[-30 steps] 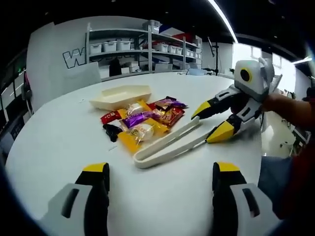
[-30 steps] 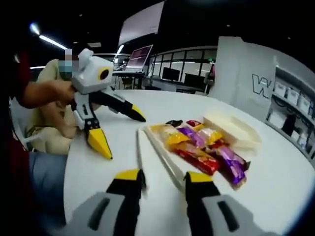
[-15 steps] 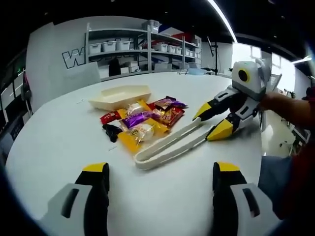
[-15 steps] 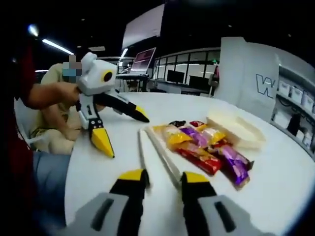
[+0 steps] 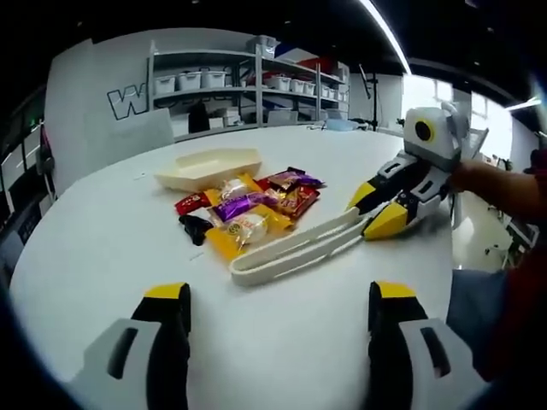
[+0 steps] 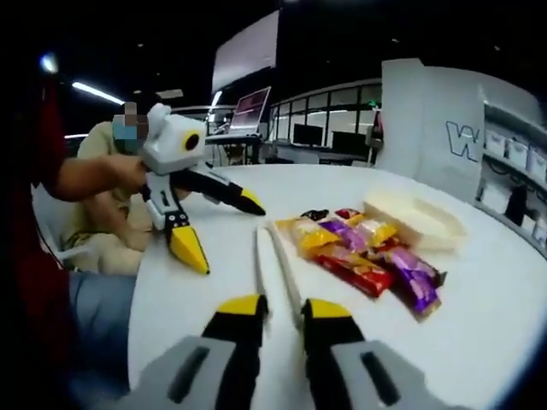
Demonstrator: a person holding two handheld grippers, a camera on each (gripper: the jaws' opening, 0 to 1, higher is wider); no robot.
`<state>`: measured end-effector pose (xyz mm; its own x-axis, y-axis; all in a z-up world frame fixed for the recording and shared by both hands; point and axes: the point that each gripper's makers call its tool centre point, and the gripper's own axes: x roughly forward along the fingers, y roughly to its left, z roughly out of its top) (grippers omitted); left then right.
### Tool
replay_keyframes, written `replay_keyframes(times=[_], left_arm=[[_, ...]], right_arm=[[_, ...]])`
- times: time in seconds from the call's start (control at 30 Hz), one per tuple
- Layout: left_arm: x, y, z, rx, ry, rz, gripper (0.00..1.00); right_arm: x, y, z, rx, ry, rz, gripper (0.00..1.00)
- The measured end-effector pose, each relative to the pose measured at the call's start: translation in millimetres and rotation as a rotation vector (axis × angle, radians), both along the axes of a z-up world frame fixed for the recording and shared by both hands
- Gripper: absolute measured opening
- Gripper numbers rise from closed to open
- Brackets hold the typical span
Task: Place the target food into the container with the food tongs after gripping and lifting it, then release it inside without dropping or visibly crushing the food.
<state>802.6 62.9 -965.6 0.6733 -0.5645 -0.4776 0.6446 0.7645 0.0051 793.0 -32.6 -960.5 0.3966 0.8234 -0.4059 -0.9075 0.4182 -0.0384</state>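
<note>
White table (image 5: pixel 102 231) — right gripper (image 6: pixel 279 310) clamps tongs (image 6: pixel 275 260); left gripper (image 5: pixel 278 299) gapes.

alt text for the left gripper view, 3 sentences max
On a white table, the right gripper closes its yellow-tipped jaws on the open end of white food tongs. Wrapped snacks lie beside a cream tray. The left gripper stands open at the bottom.

Snacks, tongs and a tray on a table (image 5: pixel 102 239).
Tongs (image 5: pixel 295 248) lie right of the snack pile (image 5: pixel 248 205); the tray (image 5: pixel 209 167) sits behind the pile.
</note>
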Motion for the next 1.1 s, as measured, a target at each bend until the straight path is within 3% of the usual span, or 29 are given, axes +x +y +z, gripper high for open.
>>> replay_keyframes(times=[0.43,0.5,0.67,0.97,1.1], left_arm=[[-7.0,-12.2,1.3,-0.002,-0.014,-0.075,0.73],[-8.9,-16.2,3.7,-0.012,-0.02,-0.094,0.67],[-7.8,-15.5,5.6,-0.029,-0.017,-0.09,0.67],[-12.6,-13.6,12.3,-0.096,0.008,-0.085,0.64],[-13.0,-11.2,7.3,-0.062,0.011,-0.088,0.6]], right_arm=[[-13.8,4.4,2.4,0.039,0.064,0.039,0.08],[-14.3,4.8,2.4,0.036,0.062,0.041,0.09],[-18.2,4.9,1.4,0.032,0.082,0.045,0.15],[-21.2,5.0,-3.1,-0.028,0.034,0.075,0.24],[-19.4,5.6,-0.2,-0.022,0.021,0.062,0.26]])
